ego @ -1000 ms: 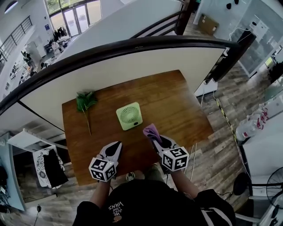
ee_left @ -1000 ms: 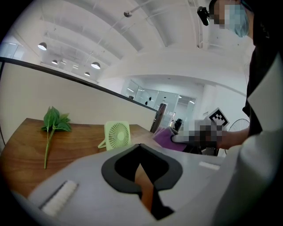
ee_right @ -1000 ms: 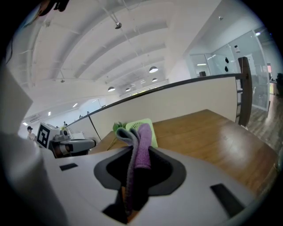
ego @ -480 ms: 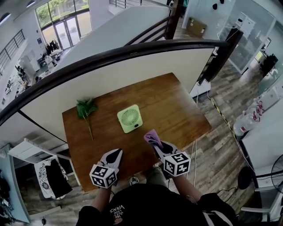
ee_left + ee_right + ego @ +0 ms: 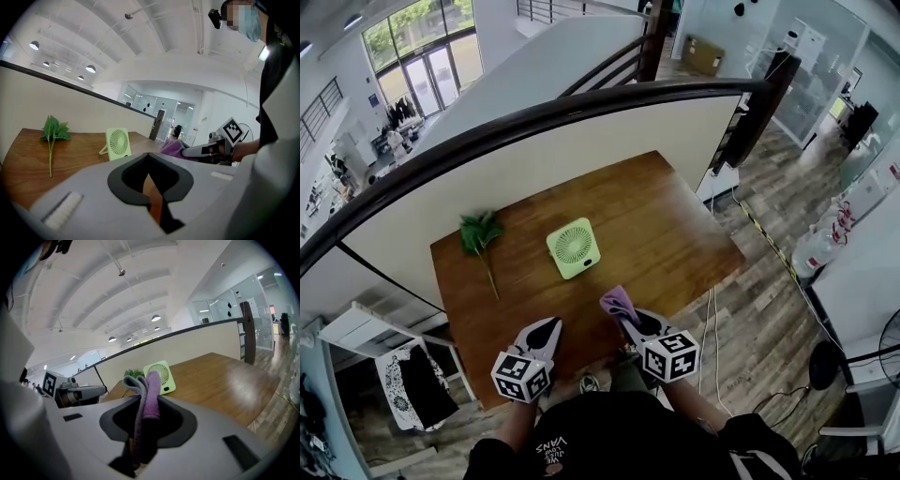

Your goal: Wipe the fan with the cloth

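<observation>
A small light-green square fan (image 5: 574,247) stands on the wooden table (image 5: 675,234), propped on its stand, grille facing me (image 5: 118,143) (image 5: 160,376). My right gripper (image 5: 622,309) is shut on a folded purple and grey cloth (image 5: 618,302), which sticks up between its jaws (image 5: 146,394). It hovers over the near table edge, short of the fan. My left gripper (image 5: 546,328) is shut with nothing in it, over the near edge to the fan's left. In the left gripper view the cloth (image 5: 174,147) and right gripper show at the right.
A green leafy sprig (image 5: 480,236) lies on the table at the far left (image 5: 52,133). A low white wall with a dark curved rail (image 5: 534,122) runs behind the table. Wood flooring and a cable lie right of the table.
Both grippers have drawn back a little toward the table's near edge, the right one still carrying the cloth. The head view has shifted slightly. The fan and sprig have not moved.
</observation>
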Demonstrator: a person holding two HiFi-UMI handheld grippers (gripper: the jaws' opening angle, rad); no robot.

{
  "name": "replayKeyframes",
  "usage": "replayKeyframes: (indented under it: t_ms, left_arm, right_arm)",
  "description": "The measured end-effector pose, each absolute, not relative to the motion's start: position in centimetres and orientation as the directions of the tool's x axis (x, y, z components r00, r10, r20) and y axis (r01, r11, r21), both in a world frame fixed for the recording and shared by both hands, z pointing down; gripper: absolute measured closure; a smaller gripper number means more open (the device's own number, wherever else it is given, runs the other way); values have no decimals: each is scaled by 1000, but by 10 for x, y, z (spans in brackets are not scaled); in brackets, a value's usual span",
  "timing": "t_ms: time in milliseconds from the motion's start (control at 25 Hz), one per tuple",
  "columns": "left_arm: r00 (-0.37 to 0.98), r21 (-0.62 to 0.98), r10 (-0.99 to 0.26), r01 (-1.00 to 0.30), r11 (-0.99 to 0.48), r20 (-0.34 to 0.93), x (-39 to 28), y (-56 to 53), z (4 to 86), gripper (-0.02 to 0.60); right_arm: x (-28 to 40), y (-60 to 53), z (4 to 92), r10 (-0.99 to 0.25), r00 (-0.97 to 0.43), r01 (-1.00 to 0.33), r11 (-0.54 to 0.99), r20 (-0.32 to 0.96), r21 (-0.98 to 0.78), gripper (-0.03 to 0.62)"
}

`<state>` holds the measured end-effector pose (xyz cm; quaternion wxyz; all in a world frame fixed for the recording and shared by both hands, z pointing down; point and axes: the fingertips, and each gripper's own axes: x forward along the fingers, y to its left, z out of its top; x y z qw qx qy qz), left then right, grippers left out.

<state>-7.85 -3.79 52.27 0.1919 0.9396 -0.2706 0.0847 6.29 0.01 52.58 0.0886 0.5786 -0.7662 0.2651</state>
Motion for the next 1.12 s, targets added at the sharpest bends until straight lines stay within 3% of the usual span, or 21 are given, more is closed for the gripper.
replayKeyframes:
  t_ms: [1120]
  left_arm:
    - [836,321,-480,-547,-773,266,-83,-30,528,571]
  right_arm:
    - [55,-1,527,-847,-309,-931,176,433,-320,496]
